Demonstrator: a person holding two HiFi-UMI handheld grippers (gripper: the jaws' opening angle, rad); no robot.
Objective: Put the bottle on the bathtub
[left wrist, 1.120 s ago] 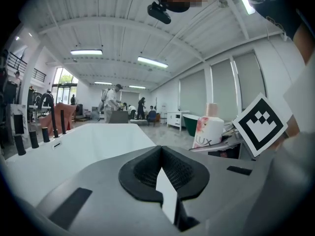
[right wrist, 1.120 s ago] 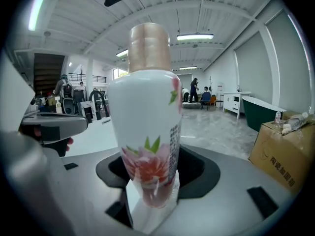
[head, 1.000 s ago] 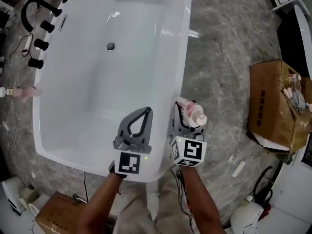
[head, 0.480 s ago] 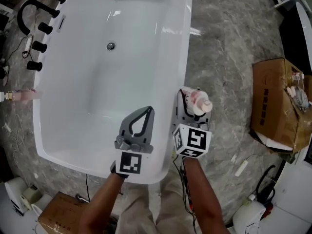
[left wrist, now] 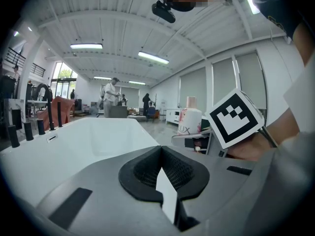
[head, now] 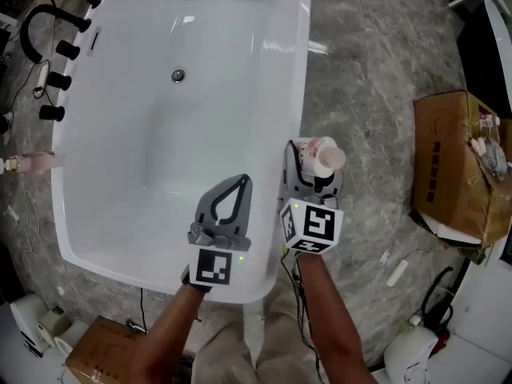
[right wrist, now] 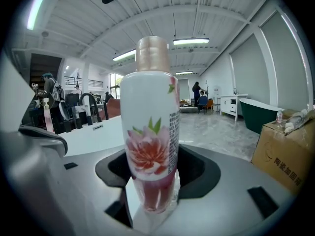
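The bottle (head: 322,157) is white with a pink flower print and a pale pink cap. It stands upright in my right gripper (head: 314,171), which is shut on its lower part, just outside the right rim of the white bathtub (head: 298,94) and over the stone floor. In the right gripper view the bottle (right wrist: 149,127) fills the middle between the jaws. My left gripper (head: 238,182) is shut and empty, hovering over the tub's near end. From the left gripper view the bottle (left wrist: 189,120) shows to the right, beside the tub (left wrist: 74,141).
Black faucet fittings (head: 54,50) line the tub's left ledge, with another pink bottle (head: 32,163) lying beyond it. A cardboard box (head: 454,166) holding items sits on the floor to the right. White appliances and cables (head: 408,350) lie near my feet. People stand far off in the hall.
The right gripper with the bottle has shifted a little forward along the tub's right side. The left gripper has stayed over the tub's near end.
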